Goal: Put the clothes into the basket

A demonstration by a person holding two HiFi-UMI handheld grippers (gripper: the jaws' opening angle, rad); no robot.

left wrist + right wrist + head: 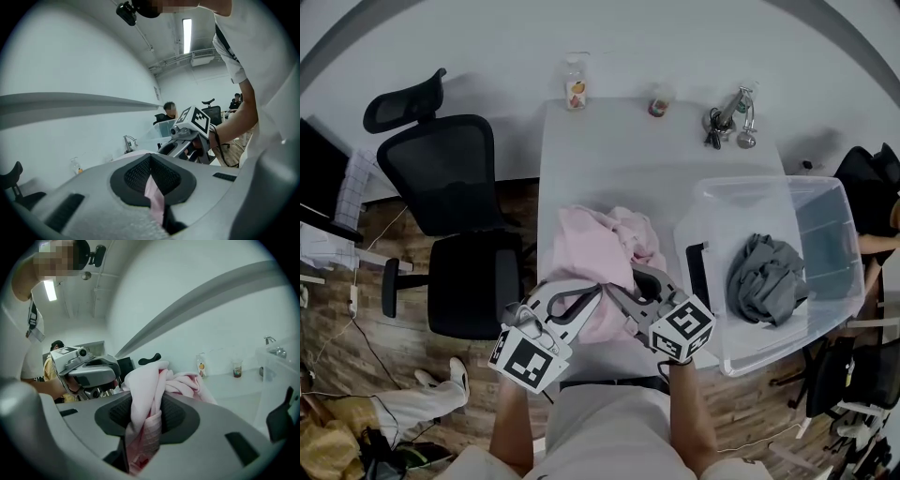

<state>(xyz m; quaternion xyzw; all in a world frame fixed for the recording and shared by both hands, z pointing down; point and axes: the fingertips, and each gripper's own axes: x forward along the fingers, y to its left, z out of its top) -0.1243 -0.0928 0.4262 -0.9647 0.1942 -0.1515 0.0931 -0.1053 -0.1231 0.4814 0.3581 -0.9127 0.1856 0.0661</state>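
Observation:
A pink garment (pixel 602 246) lies bunched on the white table (pixel 609 159), with its near part lifted between both grippers. My left gripper (pixel 589 292) is shut on a thin pink fold (pixel 154 194). My right gripper (pixel 628 286) is shut on a thicker bunch of the same cloth (pixel 146 399), which spills out over its jaws. The two grippers sit close together, side by side. The right gripper (pixel 190 129) shows in the left gripper view, and the left gripper (pixel 84 369) shows in the right gripper view. To the right stands a clear plastic basket (pixel 750 183) with a grey garment (pixel 766 278) in it.
A black office chair (pixel 455 216) stands left of the table. At the table's back edge are a small bottle (pixel 575 91), a cup (pixel 659 101) and a metal tool (pixel 729 117). Other chairs and gear crowd the right side (pixel 872 187).

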